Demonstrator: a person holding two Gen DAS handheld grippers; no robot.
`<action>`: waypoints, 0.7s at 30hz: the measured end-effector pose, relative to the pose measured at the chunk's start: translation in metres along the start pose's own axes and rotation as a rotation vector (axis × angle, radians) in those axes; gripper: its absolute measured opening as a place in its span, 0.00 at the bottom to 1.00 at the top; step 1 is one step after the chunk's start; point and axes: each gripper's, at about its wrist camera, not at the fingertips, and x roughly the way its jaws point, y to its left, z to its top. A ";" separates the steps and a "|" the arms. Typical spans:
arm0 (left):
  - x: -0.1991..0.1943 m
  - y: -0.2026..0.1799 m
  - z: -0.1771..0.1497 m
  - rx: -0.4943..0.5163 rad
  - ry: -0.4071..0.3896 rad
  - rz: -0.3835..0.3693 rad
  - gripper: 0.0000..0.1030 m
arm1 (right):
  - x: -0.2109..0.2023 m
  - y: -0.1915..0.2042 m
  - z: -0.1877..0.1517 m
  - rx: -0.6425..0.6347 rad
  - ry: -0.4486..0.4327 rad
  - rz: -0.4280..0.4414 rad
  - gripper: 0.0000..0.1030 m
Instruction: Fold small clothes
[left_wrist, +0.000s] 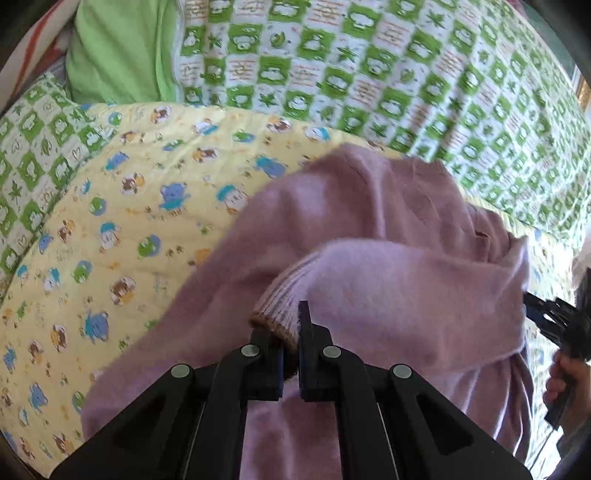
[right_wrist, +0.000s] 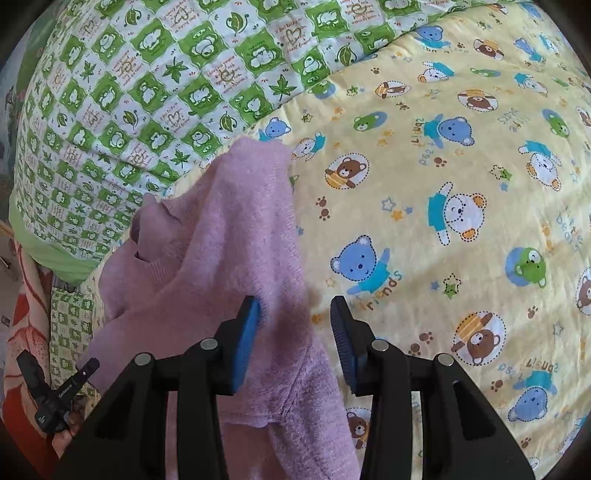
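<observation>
A small lilac knitted sweater (left_wrist: 369, 221) lies on a yellow bear-print quilt (left_wrist: 110, 221). My left gripper (left_wrist: 291, 354) is shut on the ribbed cuff (left_wrist: 277, 314) of a sleeve folded across the sweater's body. In the right wrist view the sweater (right_wrist: 229, 229) lies at the left, and my right gripper (right_wrist: 295, 325) is open, its left pad over the sweater's edge and its right pad over the quilt (right_wrist: 443, 184). The right gripper also shows at the right edge of the left wrist view (left_wrist: 554, 314). The left gripper shows at the lower left of the right wrist view (right_wrist: 55, 391).
A green and white checked quilt (left_wrist: 369, 66) lies behind the yellow one and also shows in the right wrist view (right_wrist: 129, 92). A plain green pillow (left_wrist: 118, 51) sits at the back left. A red patterned cloth (right_wrist: 26, 314) lies at the bed's edge.
</observation>
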 end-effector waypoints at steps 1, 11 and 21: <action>0.000 -0.001 -0.002 -0.011 0.007 -0.008 0.03 | 0.002 0.002 0.001 -0.007 0.001 -0.003 0.41; -0.006 -0.041 0.001 -0.057 0.049 -0.241 0.03 | -0.027 -0.022 0.025 -0.047 0.007 -0.006 0.04; 0.058 -0.040 -0.011 0.009 0.170 -0.121 0.04 | -0.008 -0.041 0.022 -0.044 0.054 -0.066 0.04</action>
